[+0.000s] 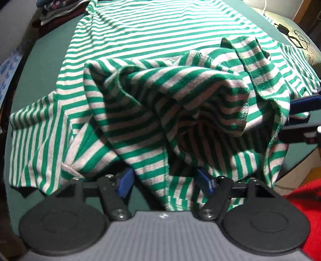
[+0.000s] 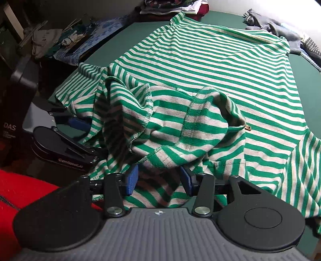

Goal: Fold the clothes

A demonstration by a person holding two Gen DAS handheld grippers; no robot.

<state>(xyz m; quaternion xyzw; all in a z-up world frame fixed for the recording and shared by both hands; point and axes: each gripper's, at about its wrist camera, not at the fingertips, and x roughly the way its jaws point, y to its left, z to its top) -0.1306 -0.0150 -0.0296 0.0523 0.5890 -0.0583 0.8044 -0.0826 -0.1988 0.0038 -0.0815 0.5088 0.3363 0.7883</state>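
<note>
A green-and-white striped top (image 1: 160, 36) lies spread on the green table (image 1: 40, 66). Its near part is turned back inside out in a raised heap (image 1: 170, 104) that drapes over both grippers. My left gripper (image 1: 164, 176) is under the heap; its blue pads (image 1: 125, 184) stand wide apart and its tips are covered. At the right edge of this view, the right gripper's fingers (image 1: 301, 104) reach into the cloth. In the right wrist view the heap (image 2: 176, 124) covers my right gripper (image 2: 159, 176), whose pads (image 2: 132, 180) are apart. The left gripper (image 2: 80, 136) is spread around the cloth's edge.
A pile of folded clothes (image 2: 170, 6) sits at the table's far end and grey garments (image 2: 280, 30) at its far right. Cables (image 1: 297, 38) lie on a surface beyond the table. A red sleeve (image 2: 20, 190) is close beside the grippers. A black box (image 2: 12, 112) stands left.
</note>
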